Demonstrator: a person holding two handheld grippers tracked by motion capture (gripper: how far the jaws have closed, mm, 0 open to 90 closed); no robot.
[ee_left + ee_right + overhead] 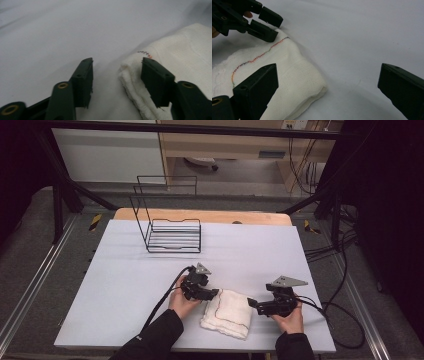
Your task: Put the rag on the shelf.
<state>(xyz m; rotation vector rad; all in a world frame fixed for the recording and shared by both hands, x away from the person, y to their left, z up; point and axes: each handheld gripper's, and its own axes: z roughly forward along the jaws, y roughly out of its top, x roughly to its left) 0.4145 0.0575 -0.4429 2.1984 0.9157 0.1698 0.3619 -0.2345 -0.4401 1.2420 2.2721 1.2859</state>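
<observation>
Lying folded, white cloth (227, 312) with wavy multicoloured stitching, left hand-held gripper (214, 294) and right hand-held gripper (252, 304) both agape

1. We see a white cloth (227, 313) with a wavy multicoloured stitched line.
2. We note a black wire rack (170, 234).
3. Our left tool (216, 293) and right tool (251, 303) are black.
4. We see a pale grey-white table (125, 270).

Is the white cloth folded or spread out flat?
Folded. The cloth lies as a thick compact pad on the table, and the right gripper view shows stacked layers at its rounded edge.
</observation>
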